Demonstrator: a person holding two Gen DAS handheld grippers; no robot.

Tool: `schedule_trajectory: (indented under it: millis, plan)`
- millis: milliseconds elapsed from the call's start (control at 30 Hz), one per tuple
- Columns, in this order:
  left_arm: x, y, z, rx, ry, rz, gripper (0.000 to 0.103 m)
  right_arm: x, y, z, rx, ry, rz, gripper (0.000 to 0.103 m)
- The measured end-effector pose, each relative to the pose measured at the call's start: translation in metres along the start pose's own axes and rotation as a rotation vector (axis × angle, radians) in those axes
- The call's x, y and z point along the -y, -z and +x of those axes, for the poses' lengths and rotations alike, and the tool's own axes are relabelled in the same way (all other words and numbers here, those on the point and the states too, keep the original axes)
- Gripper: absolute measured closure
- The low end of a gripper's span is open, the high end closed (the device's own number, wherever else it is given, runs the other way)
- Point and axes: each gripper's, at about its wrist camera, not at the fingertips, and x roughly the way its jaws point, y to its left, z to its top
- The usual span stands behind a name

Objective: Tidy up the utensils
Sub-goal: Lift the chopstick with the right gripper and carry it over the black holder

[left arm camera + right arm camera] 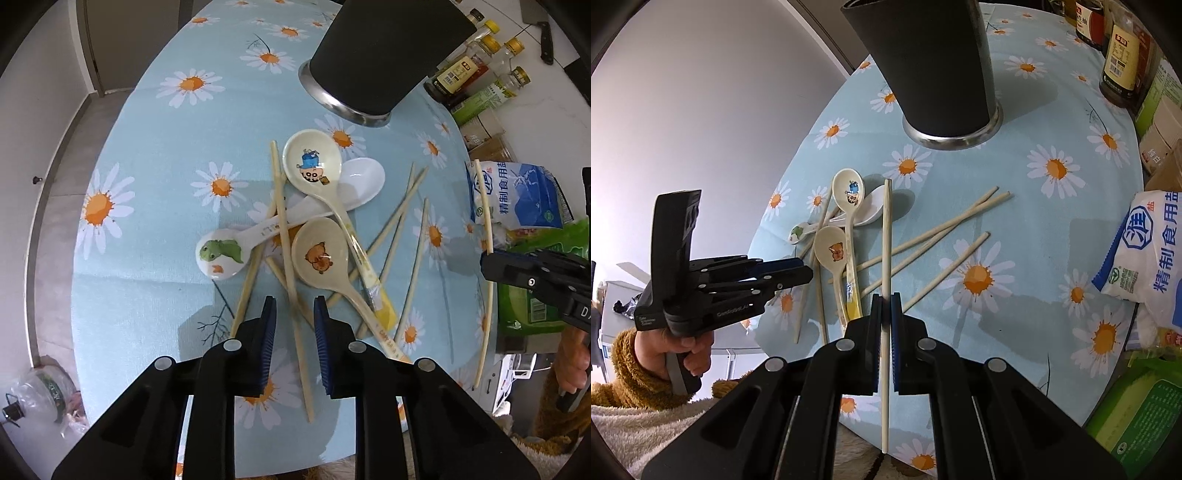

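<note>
The right gripper (885, 302) is clamped on a single wooden chopstick (885, 236), which runs straight toward 12 o'clock between the blue pads and pokes out behind them toward 6 o'clock. In the left wrist view the same chopstick (484, 258) shows at 3 o'clock, raised over the table edge.

The left gripper (294, 314) hovers with its jaws apart, holding nothing, its fingers straddling a long chopstick (286, 240) that lies on the daisy-print tablecloth (147, 258).

Just past those fingers, toward 12 o'clock, sits the pile: a bear spoon (320, 254), a cartoon-boy spoon (309, 164) with a yellow-tipped handle, a plain white spoon (360, 181) beneath it, and a frog spoon (221, 254) at 9 o'clock, with loose chopsticks (406, 206) crossing under and beside them toward 3 o'clock.

The black utensil holder (384, 55), with a steel rim at its base, stands beyond the pile at 12 o'clock. Sauce bottles (476, 70) stand at 1 o'clock, and a salt bag (517, 195) lies at 3 o'clock.
</note>
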Motion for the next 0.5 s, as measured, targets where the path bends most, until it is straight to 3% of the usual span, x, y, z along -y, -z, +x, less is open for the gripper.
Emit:
schedule_trajectory:
  millis: [167,500]
  plan:
    - [0.0033,-0.0003,0.0081,-0.018,-0.025,-0.009,0.098,0.0002,-0.0001,-0.0017,0.004,-0.004,-0.010,0.097]
    - [-0.0037,0.0016,0.0069,-0.002,-0.017,-0.043,0.099,-0.0011,-0.0023,0.0028,0.003,-0.007,-0.020,0.097]
